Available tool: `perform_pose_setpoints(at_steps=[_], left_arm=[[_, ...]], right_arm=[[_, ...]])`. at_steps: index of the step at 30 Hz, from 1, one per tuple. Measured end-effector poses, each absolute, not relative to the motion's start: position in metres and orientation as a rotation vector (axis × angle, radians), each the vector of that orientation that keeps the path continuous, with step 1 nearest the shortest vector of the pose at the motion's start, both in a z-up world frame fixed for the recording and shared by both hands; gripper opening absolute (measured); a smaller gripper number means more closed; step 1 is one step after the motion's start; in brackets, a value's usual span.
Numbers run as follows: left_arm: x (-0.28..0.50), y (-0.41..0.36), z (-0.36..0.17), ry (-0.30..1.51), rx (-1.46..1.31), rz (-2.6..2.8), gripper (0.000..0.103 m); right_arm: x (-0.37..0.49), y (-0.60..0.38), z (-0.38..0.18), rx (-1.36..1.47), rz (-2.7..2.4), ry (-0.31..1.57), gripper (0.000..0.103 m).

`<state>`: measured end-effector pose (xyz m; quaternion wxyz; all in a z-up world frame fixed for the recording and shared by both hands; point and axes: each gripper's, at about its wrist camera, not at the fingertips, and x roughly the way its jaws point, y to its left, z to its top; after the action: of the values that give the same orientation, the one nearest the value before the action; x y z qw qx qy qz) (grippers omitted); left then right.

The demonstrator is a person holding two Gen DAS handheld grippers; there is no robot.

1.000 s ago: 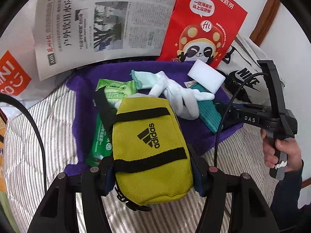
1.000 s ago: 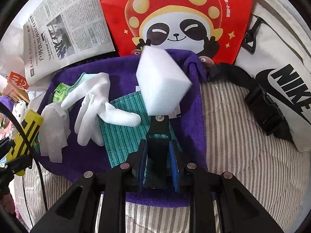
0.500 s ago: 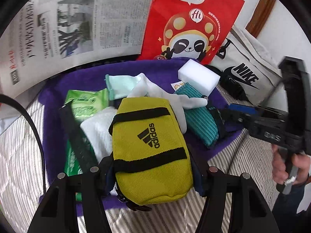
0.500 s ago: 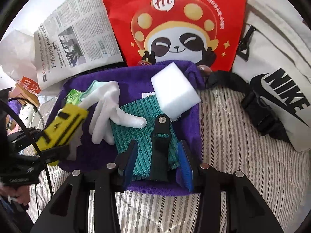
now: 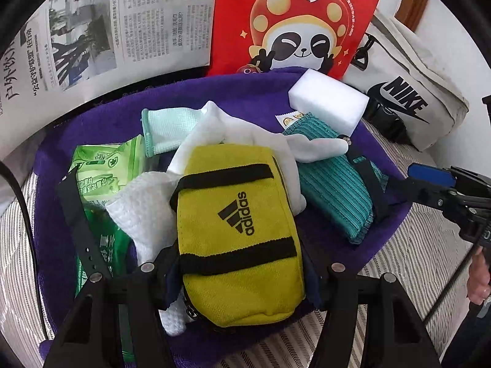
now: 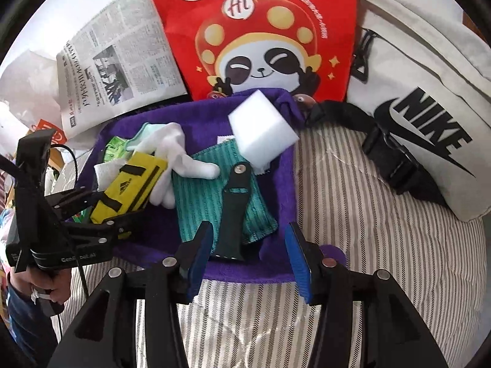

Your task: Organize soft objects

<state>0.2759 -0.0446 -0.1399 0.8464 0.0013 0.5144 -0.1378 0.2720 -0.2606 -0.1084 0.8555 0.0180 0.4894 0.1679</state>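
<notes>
Left wrist view: the left gripper was clamped on a yellow pouch, its fingers pressing both sides, holding it over the near part of a purple towel. Beyond the pouch lay a white glove, with a green wipes pack to the left and a teal cloth to the right. A white sponge sat at the towel's far right corner.

Right wrist view: the right gripper held nothing, its jaws opening over the towel's near edge with only a black strap lying between them on the teal cloth. The white sponge rested just beyond. At the left, the left gripper held the yellow pouch.
</notes>
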Motion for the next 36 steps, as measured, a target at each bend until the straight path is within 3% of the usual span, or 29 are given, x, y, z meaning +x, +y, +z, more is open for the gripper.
perform_pose_setpoints(at_steps=[11, 22, 29, 36], left_arm=[[0.275, -0.045, -0.139, 1.109, 0.001, -0.295, 0.068], [0.254, -0.034, -0.118, 1.119, -0.078, -0.307, 0.077], [0.216, -0.030, -0.094, 1.095, -0.052, -0.231, 0.084], [0.153, -0.033, -0.060, 1.000, -0.009, -0.131, 0.098]], right_arm=[[0.260, -0.263, -0.106, 0.039, 0.360, 1.026, 0.049], [0.245, -0.264, -0.103, 0.033, 0.374, 1.033, 0.055], [0.208, -0.260, -0.081, -0.015, 0.344, 1.002, 0.074], [0.158, -0.248, -0.060, -0.057, 0.306, 0.961, 0.090]])
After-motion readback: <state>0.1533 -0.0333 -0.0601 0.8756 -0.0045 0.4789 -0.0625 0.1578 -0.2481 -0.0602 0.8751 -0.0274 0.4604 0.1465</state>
